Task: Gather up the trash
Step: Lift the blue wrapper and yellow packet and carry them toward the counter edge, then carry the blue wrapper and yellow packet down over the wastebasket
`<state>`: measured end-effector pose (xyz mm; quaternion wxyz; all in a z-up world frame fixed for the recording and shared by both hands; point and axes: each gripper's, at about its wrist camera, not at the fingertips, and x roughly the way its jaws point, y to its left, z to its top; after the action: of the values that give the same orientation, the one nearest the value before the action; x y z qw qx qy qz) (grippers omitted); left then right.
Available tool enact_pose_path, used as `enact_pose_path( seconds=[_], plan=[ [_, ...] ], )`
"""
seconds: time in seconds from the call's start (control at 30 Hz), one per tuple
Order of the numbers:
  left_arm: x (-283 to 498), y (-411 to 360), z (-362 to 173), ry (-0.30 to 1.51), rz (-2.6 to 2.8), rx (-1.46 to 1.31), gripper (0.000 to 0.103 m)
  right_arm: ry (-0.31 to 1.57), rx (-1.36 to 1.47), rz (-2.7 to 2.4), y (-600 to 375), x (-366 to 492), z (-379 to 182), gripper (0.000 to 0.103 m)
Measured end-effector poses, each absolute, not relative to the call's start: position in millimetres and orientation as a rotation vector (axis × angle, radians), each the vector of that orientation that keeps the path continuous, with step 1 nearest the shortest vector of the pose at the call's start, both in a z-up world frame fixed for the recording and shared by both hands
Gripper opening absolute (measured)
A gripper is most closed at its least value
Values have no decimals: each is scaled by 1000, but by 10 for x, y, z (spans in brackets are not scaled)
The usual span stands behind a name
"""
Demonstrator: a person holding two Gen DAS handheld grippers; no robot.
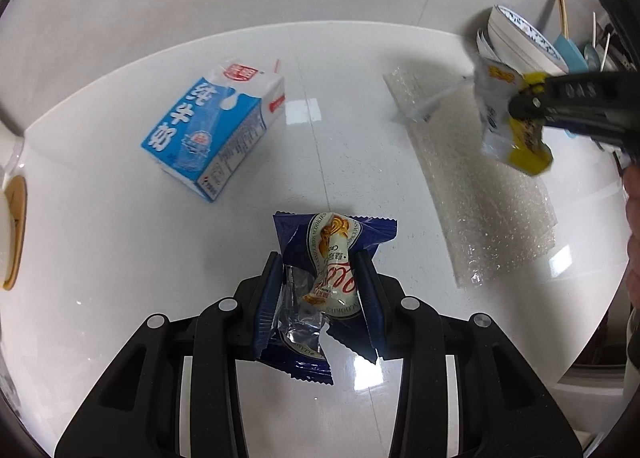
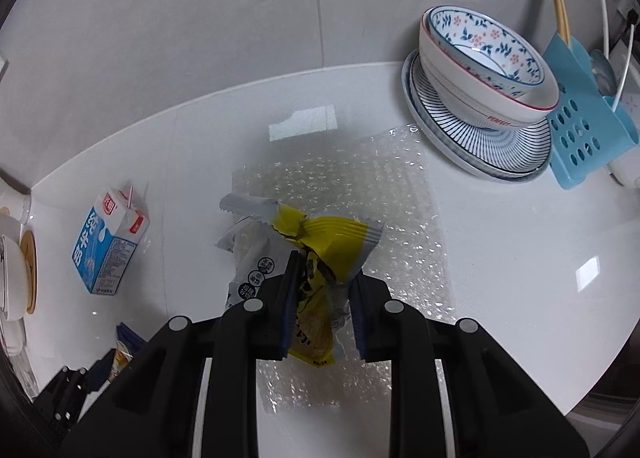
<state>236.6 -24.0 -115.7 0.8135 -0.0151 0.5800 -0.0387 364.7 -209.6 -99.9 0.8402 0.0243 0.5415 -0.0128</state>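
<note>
My left gripper (image 1: 319, 262) is shut on a crumpled dark blue snack wrapper (image 1: 296, 238), held just above the white countertop (image 1: 120, 258). My right gripper (image 2: 326, 270) is shut on a yellow and grey snack wrapper (image 2: 336, 242), lifted over a sheet of bubble wrap (image 2: 360, 186). In the left wrist view the right gripper (image 1: 532, 106) appears at the right edge with the yellow wrapper (image 1: 496, 114) dangling from it. A blue and white milk carton (image 1: 212, 130) with a straw lies on its side at the back left, also seen as the carton (image 2: 108, 242) in the right wrist view.
Stacked patterned bowls (image 2: 480, 70) sit on striped plates (image 2: 452, 146) at the back right, beside a blue utensil holder (image 2: 576, 126) with chopsticks. A tiled wall (image 2: 240, 18) runs behind the counter. White dishes (image 2: 16, 278) stand at the left edge.
</note>
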Motion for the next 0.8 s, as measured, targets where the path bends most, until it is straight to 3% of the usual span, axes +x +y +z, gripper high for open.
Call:
enact_pose_path(
  seconds=[0.8],
  plan=[
    [1884, -198, -717, 1165, -33, -63, 37, 1026, 20, 10, -2254, 2650, -588, 21]
  ],
)
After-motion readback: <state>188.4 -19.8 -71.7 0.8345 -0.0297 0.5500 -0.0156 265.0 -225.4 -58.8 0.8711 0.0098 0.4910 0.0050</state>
